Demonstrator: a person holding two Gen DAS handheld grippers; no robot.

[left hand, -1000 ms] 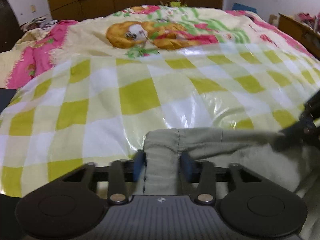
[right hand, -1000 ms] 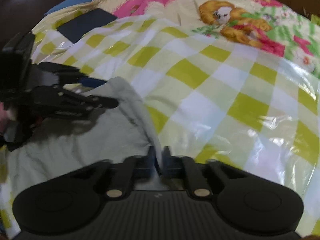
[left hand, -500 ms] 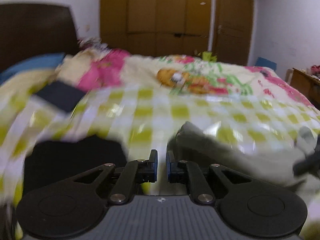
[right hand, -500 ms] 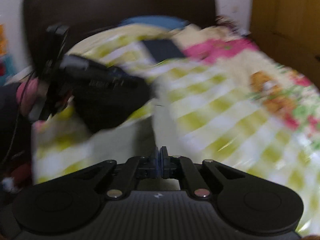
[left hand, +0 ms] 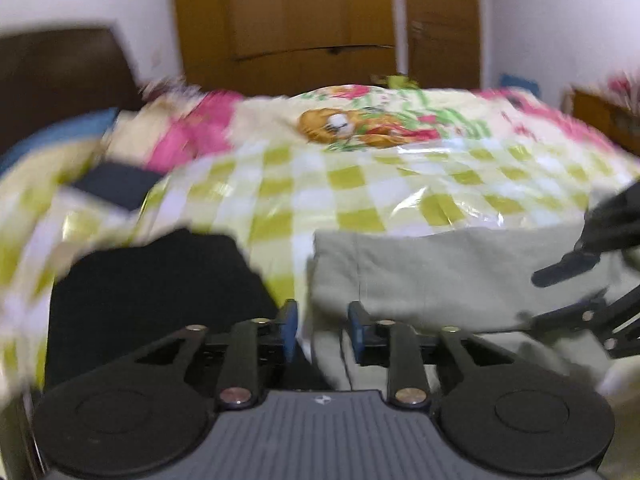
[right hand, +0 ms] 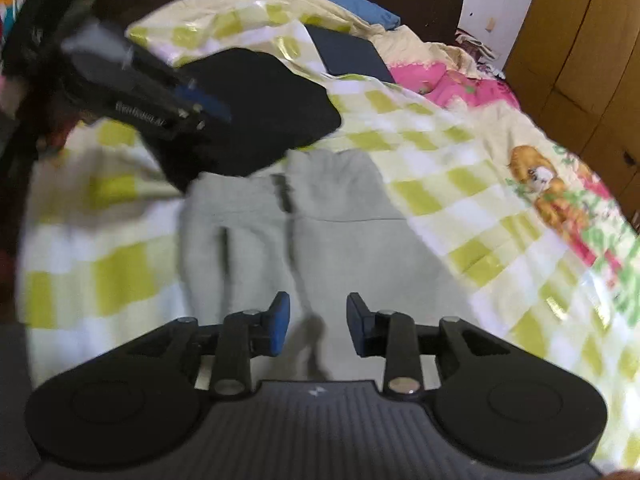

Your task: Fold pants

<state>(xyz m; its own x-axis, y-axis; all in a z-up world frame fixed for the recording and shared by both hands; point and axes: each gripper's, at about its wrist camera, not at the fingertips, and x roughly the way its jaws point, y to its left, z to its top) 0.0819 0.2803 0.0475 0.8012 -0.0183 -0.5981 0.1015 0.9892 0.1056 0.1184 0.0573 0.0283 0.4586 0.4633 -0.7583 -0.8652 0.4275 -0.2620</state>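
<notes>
The grey-green pants point(right hand: 320, 232) lie flat on the checked bed cover, waistband at the far end. My right gripper point(right hand: 318, 322) is open and empty just above them. In the left wrist view the pants point(left hand: 440, 276) lie to the right in front. My left gripper point(left hand: 322, 330) is open and empty over their left edge, beside a black garment point(left hand: 156, 280). The left gripper also shows in the right wrist view point(right hand: 200, 106) at upper left. The right gripper shows in the left wrist view point(left hand: 576, 284) at the right edge.
A black garment point(right hand: 260, 108) lies at the pants' far left end. A dark flat pad point(right hand: 348, 56) and a blue pillow point(right hand: 340, 0) lie near the dark headboard. The yellow-and-white checked cover point(left hand: 360, 200) spreads over a cartoon bedsheet point(left hand: 352, 124). Wooden wardrobes stand behind.
Both grippers let go of the pants and pulled back and up. The jaws shut on fabric a second ago stand open now. The pants now lie flat beside the black garment.
</notes>
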